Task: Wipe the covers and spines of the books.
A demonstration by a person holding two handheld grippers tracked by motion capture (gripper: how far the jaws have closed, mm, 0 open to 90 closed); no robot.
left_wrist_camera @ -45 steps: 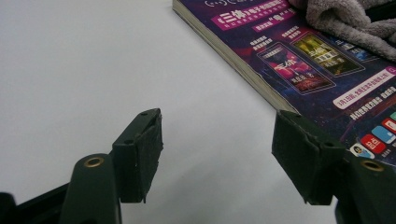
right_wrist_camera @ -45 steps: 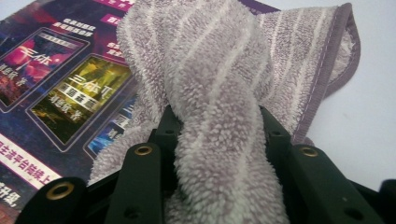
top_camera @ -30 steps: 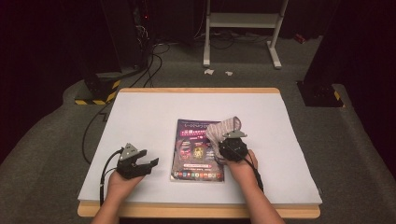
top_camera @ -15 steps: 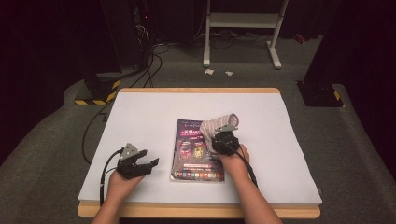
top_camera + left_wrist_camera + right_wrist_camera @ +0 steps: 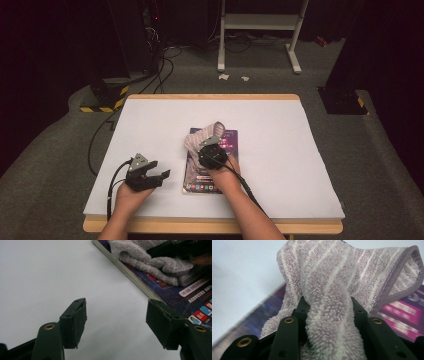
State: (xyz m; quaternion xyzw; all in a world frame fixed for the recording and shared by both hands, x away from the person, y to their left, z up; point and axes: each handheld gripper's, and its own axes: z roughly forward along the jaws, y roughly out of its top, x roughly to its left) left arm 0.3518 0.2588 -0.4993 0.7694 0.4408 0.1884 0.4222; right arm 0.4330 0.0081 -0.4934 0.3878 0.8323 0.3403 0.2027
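The right gripper [image 5: 206, 148] clamps its fingers on the striped towel [image 5: 200, 136], bunched on the book [image 5: 216, 176] at frame centre. Wipe flat with even pressure. The left gripper [image 5: 159, 176], lower left, rests open on the desk [image 5: 280, 150].

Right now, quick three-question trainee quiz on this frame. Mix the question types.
1. True or false: the right gripper is shut on the striped towel.
2. What lies under the towel? A) magazine B) plate C) tray
3. What is between the left gripper's jaws?

Key:
1. True; towel bunched between its jaws.
2. A, the magazine on the white table.
3. Nothing; they stand open over bare table beside the magazine.
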